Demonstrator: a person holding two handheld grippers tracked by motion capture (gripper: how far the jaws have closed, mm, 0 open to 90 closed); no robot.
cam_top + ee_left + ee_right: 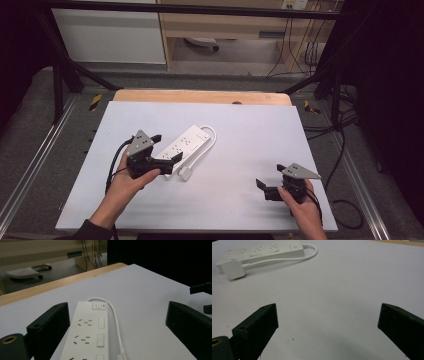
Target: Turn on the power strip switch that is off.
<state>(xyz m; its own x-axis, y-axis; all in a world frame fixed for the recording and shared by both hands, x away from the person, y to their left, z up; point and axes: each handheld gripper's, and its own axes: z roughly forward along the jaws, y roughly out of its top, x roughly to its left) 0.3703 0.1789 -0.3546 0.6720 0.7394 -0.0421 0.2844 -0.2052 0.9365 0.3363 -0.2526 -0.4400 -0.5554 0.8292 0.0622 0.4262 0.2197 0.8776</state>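
A: Where does the work stand, and where is its object?

B: The white plastic power strip (185, 144) lies flat on the pale grey tabletop (240, 150), left of centre, set diagonally with its switch end far and right. Its white cord (115, 320) loops from the switch end back along the strip's right side to the flat white plug (186, 173), which rests on the tabletop just beside the near end. No socket holds the plug. Judged from this, the strip is laid out but nothing is yet gripped, so any plugging or moving remains to be done.

A: How is the left gripper posed?

B: The left gripper (176, 157) is held low at the strip's near end, pointing along it toward the far right. Its jaws stand wide; the strip passes between them in the left gripper view, with neither pad pressing on it. The hand (131, 182) grips the body from behind, forearm entering from the near edge.

A: And the right?

B: The right gripper (261, 184) rests near the tabletop's near right corner, well apart from the strip, aimed left toward it. Its jaws are likewise wide, with only bare tabletop between them.
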